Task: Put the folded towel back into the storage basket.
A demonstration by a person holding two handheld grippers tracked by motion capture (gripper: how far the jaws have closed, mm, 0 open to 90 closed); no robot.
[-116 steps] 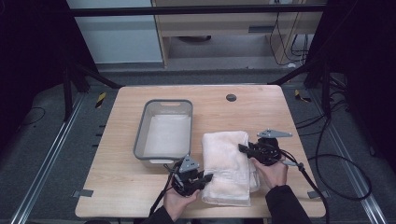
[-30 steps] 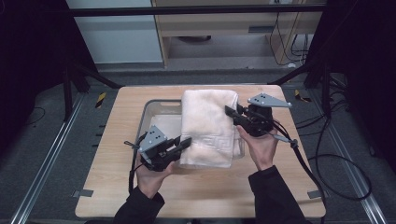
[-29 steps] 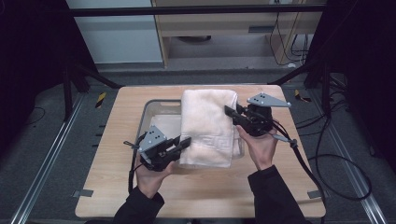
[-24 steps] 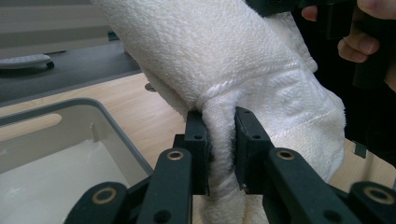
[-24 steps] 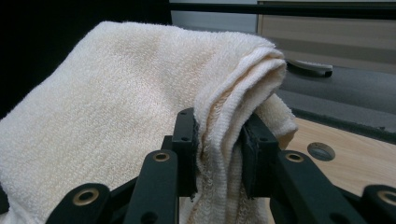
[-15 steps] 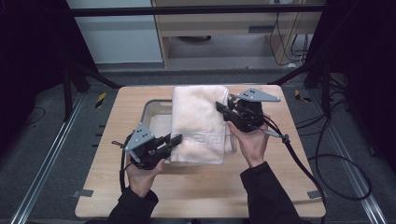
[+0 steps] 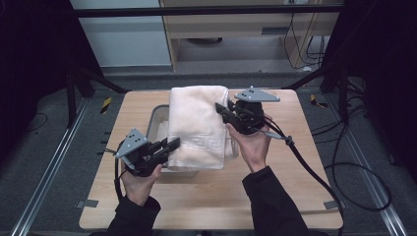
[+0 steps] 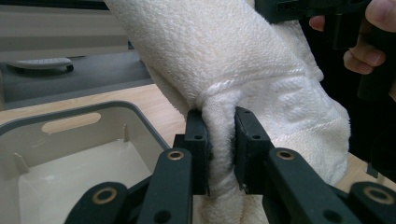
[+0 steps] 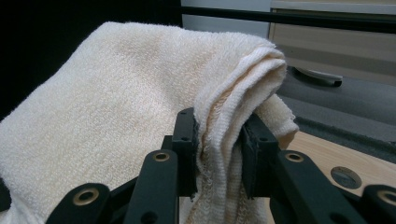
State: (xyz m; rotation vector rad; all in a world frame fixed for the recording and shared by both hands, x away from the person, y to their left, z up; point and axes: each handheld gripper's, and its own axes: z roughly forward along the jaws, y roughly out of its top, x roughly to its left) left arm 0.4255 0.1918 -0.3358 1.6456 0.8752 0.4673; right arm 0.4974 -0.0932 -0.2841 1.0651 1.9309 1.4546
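Note:
A folded cream towel (image 7: pixel 199 125) hangs in the air over the grey plastic bin (image 7: pixel 156 119) on the wooden table. My left gripper (image 7: pixel 172 146) is shut on the towel's near left edge; in the left gripper view the towel (image 8: pixel 243 70) is pinched between the black pads (image 8: pixel 198 140). My right gripper (image 7: pixel 220 109) is shut on the far right edge, and the right gripper view shows the layered towel edge (image 9: pixel 224 116) squeezed between its jaws. The bin's white inside (image 8: pixel 70 186) lies below and left of the left gripper. The towel hides most of the bin from above.
The wooden table (image 7: pixel 305 172) has bare room at right and front. A round grommet (image 9: pixel 344 176) sits in the tabletop at the far right. Cables (image 7: pixel 314 172) trail from the right gripper off the table's right side. Dark frame posts stand around the table.
Both grippers have carried the towel left from the table's right half, lifted it, and now hold it over the bin. Over the last second it shifted a little further left.

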